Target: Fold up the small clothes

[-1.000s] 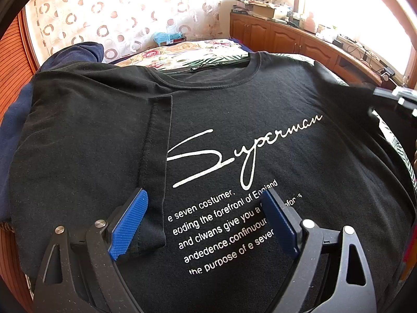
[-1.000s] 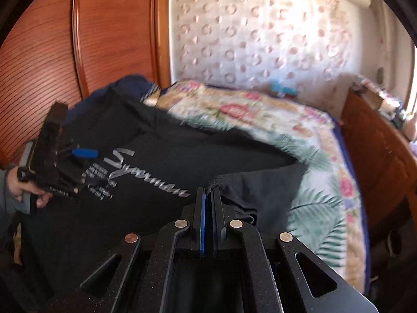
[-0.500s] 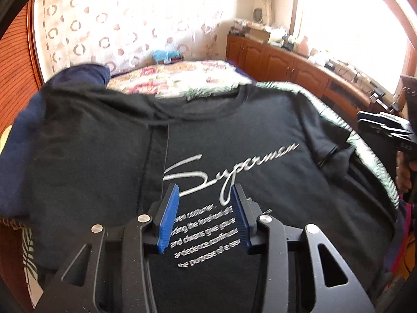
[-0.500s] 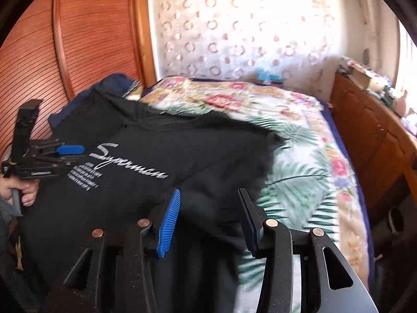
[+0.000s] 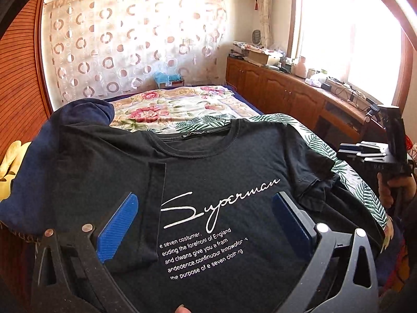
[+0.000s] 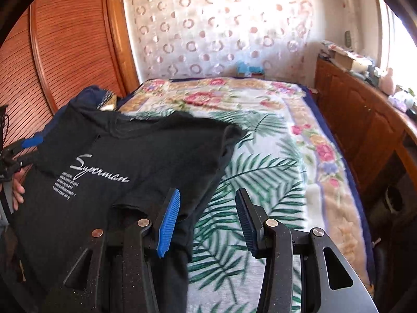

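Black T-shirt [image 5: 221,182] spread front-up on floral bedspread [image 6: 260,156], left sleeve side already folded in over soft matte cotton, white script print showing. Left gripper [image 5: 206,224] just opened wide, hovering empty above print. Right gripper [image 6: 206,216] parted, empty, beside shirt's right edge. Next, probably: pinch right sleeve, fold inward.

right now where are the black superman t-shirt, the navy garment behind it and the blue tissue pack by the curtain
black cotton Superman t-shirt [image 5: 234,172]: left wrist view, chest above the white script.
navy blue fabric garment [image 5: 88,109]: left wrist view, its rumpled top fold.
blue plastic tissue pack [image 5: 166,78]: left wrist view, its front face.
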A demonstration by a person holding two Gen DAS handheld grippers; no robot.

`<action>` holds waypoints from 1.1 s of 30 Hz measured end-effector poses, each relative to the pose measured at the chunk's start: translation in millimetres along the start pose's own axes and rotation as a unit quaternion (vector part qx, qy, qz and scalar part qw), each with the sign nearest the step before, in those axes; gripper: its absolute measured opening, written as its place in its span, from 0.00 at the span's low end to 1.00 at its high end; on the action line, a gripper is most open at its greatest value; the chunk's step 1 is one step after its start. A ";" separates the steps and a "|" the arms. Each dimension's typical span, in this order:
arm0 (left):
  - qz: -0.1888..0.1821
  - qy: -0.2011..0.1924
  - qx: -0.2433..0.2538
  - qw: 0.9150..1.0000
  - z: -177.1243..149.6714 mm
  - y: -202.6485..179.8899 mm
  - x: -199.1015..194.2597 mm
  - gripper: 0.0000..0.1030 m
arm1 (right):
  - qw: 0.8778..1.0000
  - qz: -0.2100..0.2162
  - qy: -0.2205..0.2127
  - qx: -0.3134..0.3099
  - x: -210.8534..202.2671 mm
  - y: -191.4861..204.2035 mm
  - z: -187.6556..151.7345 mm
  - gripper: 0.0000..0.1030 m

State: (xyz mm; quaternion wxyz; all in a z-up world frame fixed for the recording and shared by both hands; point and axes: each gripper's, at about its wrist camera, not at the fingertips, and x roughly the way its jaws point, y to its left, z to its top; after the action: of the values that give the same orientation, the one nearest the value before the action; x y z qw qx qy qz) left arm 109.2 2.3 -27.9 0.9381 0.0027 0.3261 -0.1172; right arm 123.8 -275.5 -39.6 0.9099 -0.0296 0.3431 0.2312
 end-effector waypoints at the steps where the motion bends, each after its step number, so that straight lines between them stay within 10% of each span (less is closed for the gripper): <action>1: 0.000 0.000 -0.001 1.000 -0.2 -0.3 0.0 1.00 | 1.000 0.007 0.005 -0.001 -0.3 -2.1 1.2 0.45; 6: -0.001 -0.001 0.004 1.000 -4.4 -4.3 -5.8 1.00 | 0.999 0.004 0.052 -0.014 22.7 1.0 4.5 0.43; 10: -0.009 -0.004 -0.005 1.000 -11.6 -3.1 -12.1 1.00 | 0.998 0.010 0.058 -0.026 26.1 3.2 15.8 0.08; 15: -0.001 -0.015 -0.016 1.000 -25.8 0.4 -19.5 1.00 | 0.998 0.025 0.031 -0.047 28.9 20.0 47.2 0.04; 29: 0.005 0.003 -0.028 1.000 -48.5 11.1 -20.2 1.00 | 0.997 0.040 0.008 -0.073 84.4 78.1 123.9 0.04; 33: 0.008 0.004 -0.026 1.000 -47.3 9.4 -20.8 1.00 | 0.997 0.045 -0.002 -0.064 86.4 75.0 121.7 0.42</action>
State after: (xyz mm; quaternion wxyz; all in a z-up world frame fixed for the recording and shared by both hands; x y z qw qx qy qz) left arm 66.6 19.8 -53.1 0.9375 -0.0189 0.3324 -0.1012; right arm 221.8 -148.2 6.0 0.8955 -0.0724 0.3269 0.2933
